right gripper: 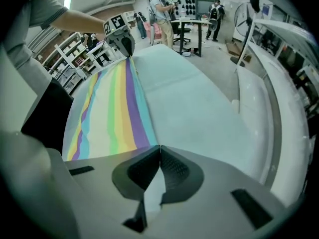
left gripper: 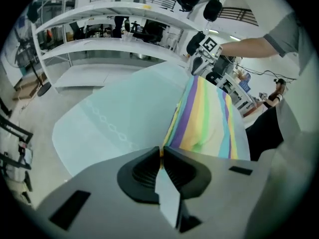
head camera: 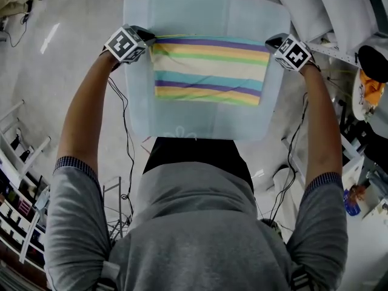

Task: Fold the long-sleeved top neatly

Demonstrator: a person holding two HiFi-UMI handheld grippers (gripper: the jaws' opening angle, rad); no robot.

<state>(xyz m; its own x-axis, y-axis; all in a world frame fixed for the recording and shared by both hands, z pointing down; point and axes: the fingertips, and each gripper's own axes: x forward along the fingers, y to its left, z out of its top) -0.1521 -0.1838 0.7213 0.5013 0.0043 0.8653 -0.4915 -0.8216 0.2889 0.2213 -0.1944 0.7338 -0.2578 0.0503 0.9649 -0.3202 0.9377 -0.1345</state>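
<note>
Status: the striped top [head camera: 209, 71] lies flat in the middle of the pale blue worktop [head camera: 200, 8], already reduced to a tidy rectangle with its stripes running left to right. No sleeve sticks out on any side, so I judge the sleeve folds done (tucked in or under, I cannot say which).

Left claw [head camera: 147, 40]: at the far left corner of the top, pressed together. The left gripper view shows a sliver of yellow hem caught at the tips, so it is pinching the corner.

Right claw [head camera: 272, 43]: at the far right corner, pressed together as well. In the right gripper view the striped edge runs right up to the closed tips. I read this as a pinch on that corner, although hardly any cloth shows between the pads.

The far edge lies straight between the two claws.

Remaining, as I judge it: at least one more fold, probably bringing the far edge over to the near edge, then smoothing.

Not readable:
- collar and cuffs, nowhere in sight
- how many layers the rectangle holds
- the near rim of the worktop, cut off by my torso [head camera: 200, 223]
- the tips in the head view, partly covered by the marker cubes
</note>
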